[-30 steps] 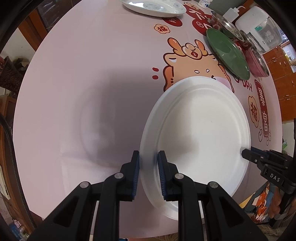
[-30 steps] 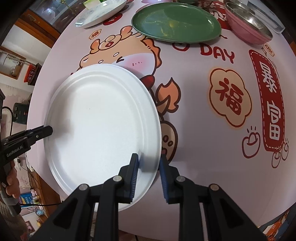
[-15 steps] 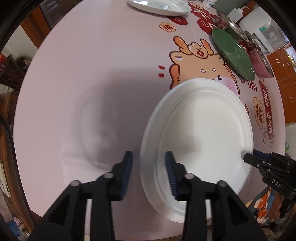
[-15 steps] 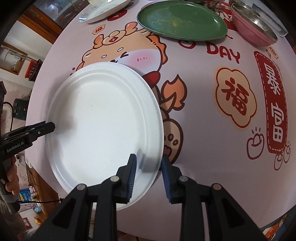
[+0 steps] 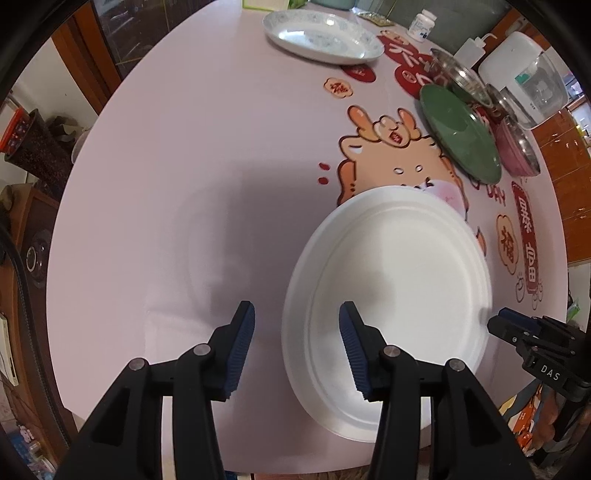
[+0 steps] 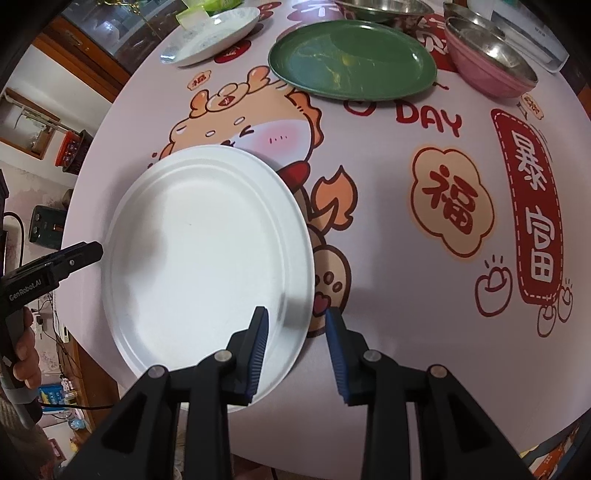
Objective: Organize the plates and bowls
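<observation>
A large white plate [image 5: 391,291] lies flat on the pink round table [image 5: 184,166]; it also shows in the right wrist view [image 6: 207,251]. My left gripper [image 5: 297,347] is open, its fingers astride the plate's left rim, not touching it. My right gripper [image 6: 297,350] is open, astride the plate's right rim. A green plate [image 6: 351,61], a pink-walled steel bowl [image 6: 491,62] and a blue-patterned white plate [image 5: 321,37] sit farther back.
Steel bowls [image 5: 454,74], a white bottle [image 5: 421,26], a squeeze bottle [image 5: 472,48] and a white appliance [image 5: 524,74] stand at the table's far right. The table's front edge [image 5: 258,469] is close below the grippers. Floor clutter lies to the left.
Both grippers let go of the white plate's rim and opened wide, drawing back a little. The plate now rests on the table.
</observation>
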Action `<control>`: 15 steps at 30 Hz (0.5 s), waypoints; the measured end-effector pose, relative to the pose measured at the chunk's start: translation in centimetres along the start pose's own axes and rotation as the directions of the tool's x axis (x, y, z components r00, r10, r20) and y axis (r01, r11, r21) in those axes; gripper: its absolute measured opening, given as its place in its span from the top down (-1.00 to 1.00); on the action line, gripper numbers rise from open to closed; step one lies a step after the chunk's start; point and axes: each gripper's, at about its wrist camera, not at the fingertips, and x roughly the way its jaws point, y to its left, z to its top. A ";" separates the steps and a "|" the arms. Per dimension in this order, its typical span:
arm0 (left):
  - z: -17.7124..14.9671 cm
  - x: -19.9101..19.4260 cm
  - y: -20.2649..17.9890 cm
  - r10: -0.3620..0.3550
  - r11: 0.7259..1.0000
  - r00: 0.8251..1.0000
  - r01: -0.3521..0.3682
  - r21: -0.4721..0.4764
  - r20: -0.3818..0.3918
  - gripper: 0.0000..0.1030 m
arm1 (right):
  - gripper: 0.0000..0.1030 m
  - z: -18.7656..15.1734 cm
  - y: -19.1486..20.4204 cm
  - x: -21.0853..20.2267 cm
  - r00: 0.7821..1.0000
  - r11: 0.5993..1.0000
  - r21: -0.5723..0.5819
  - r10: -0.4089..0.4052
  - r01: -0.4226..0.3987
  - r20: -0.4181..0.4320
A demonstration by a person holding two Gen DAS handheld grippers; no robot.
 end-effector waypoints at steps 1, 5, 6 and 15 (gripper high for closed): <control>0.0 -0.3 -0.3 0.000 1.000 1.000 0.000 0.001 0.009 0.09 | 0.38 -0.1 -0.1 -0.3 1.000 1.000 -0.003 0.003 -0.003 0.007; -0.5 -2.2 -1.3 0.004 1.000 0.998 -0.005 0.021 0.060 0.06 | 0.38 -0.5 -0.4 -1.2 1.000 1.000 -0.009 0.015 -0.015 0.020; -0.6 -2.8 -1.7 0.007 1.000 0.997 -0.009 0.028 0.077 0.04 | 0.38 -0.6 -0.5 -1.5 1.000 1.000 -0.013 0.020 -0.020 0.023; -1.4 -8.5 -5.2 0.003 0.999 0.977 -0.015 0.052 0.212 -0.05 | 0.38 -1.4 -0.3 -4.8 0.996 0.996 -0.071 0.062 -0.056 0.072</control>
